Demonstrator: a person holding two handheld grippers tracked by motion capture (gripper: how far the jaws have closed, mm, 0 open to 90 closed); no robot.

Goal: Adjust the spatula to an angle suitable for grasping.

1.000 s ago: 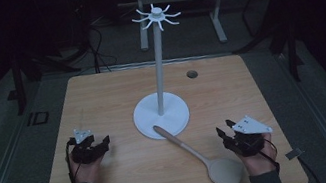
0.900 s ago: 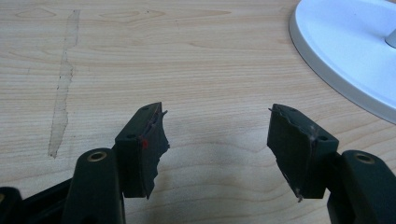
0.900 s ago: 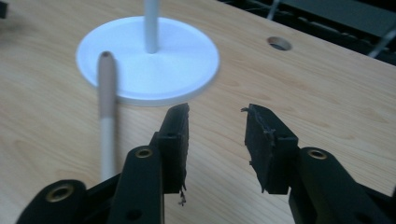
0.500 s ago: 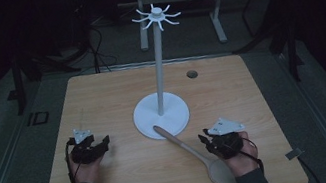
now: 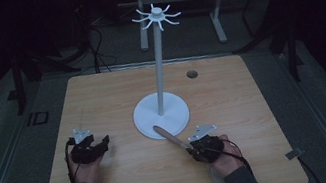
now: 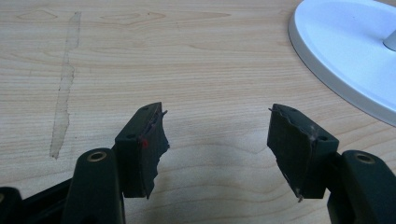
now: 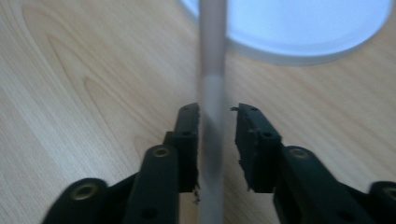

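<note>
Both forearms reach in low over the pale wooden table (image 5: 102, 102): the left gripper (image 5: 91, 149) rests with jaws spread wide, while the right gripper (image 5: 200, 148) straddles the wooden spatula's handle (image 5: 171, 137), jaws narrowly parted, beside the white round stand base (image 5: 175, 117).

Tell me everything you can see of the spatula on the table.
The spatula looks wooden, pale brown, with a straight round handle. It lies flat on the table, slanting from near the person toward the stand; its handle tip rests on the rim of the stand's white round base. The right gripper straddles the handle, one finger close against it, a small gap at the other. In the high view the hand covers the blade end.
</note>
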